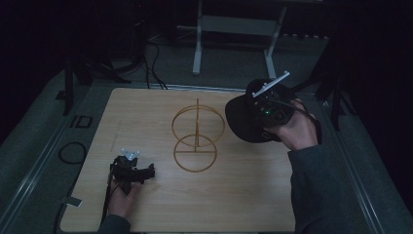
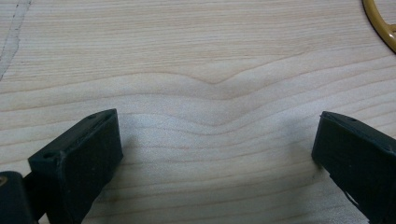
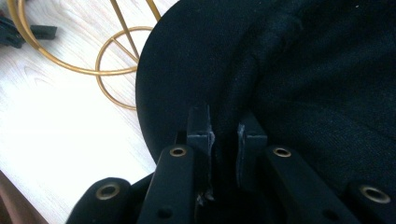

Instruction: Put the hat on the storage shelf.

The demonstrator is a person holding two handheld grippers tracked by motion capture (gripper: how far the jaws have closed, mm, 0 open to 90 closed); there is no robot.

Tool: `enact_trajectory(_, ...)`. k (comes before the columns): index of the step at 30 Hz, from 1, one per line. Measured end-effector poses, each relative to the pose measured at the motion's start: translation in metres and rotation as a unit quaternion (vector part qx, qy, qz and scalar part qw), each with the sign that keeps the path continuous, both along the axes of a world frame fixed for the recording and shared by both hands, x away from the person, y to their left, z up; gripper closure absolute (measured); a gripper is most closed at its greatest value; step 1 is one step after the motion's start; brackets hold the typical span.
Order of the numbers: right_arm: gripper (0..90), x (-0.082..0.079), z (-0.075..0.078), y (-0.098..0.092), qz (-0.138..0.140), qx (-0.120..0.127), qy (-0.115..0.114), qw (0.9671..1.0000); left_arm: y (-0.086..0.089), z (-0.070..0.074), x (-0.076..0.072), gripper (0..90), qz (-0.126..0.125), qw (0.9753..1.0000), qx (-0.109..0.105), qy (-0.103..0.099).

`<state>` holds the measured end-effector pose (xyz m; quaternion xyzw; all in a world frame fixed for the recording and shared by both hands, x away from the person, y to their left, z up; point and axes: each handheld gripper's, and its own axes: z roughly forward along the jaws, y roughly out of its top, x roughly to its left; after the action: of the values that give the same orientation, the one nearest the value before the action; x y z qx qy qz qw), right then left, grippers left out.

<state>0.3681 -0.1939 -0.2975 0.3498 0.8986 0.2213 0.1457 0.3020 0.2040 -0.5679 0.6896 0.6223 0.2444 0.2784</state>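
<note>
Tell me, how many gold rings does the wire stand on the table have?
2. The upper ring sits raised on the stand's upright rod; the base ring lies flat on the table, nearer the person. Nothing seems hidden.

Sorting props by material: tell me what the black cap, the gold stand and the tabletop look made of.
Black cap: woven cloth, matte, with a visible weave and stitched seam. Gold stand: thin rod, probably metal, with a glossy gold finish. Tabletop: pale wood or wood-look laminate with wavy grain; which one is unclear.
</note>
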Motion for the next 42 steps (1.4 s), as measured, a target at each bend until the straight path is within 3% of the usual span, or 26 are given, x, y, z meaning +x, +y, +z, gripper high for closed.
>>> enact_trajectory(15,80.0,0.001,0.017,0.017,0.018,0.005,-0.011,0.9998,0.0,0.0,0.0,1.2,0.0,1.0,0.0,0.0)
enact_trajectory(42,80.0,0.008,0.031,0.051,0.05,0.007,-0.01,0.9987,0.0,0.0,0.0,1.1,-0.001,1.0,0.001,0.0)
